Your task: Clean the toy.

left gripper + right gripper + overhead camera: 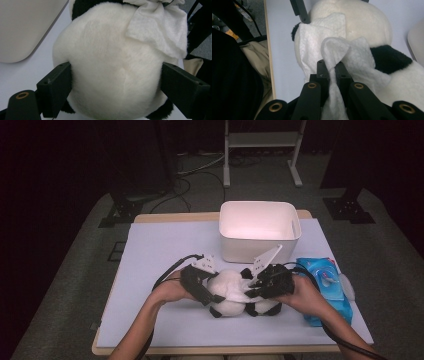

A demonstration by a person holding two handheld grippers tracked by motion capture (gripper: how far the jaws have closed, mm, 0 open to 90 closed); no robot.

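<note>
A toy panda [227,292] lies on the table [150,265] near its front edge, just in front of the white bin [259,231]. The left gripper [202,290] grasps the panda's round white body, 1 jaw on each side. The right gripper [255,290] is clenched on a white wipe [332,53], pressing it against the panda. A blue wipe pack [322,287] lies near the right edge.

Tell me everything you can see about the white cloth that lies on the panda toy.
The white cloth looks thin, soft and finely textured, like a wet wipe. It is crumpled and draped over the plush panda. The right gripper is shut on a bunched fold of it and presses it on the fur. The left gripper clasps the panda's white body, not the cloth.
</note>
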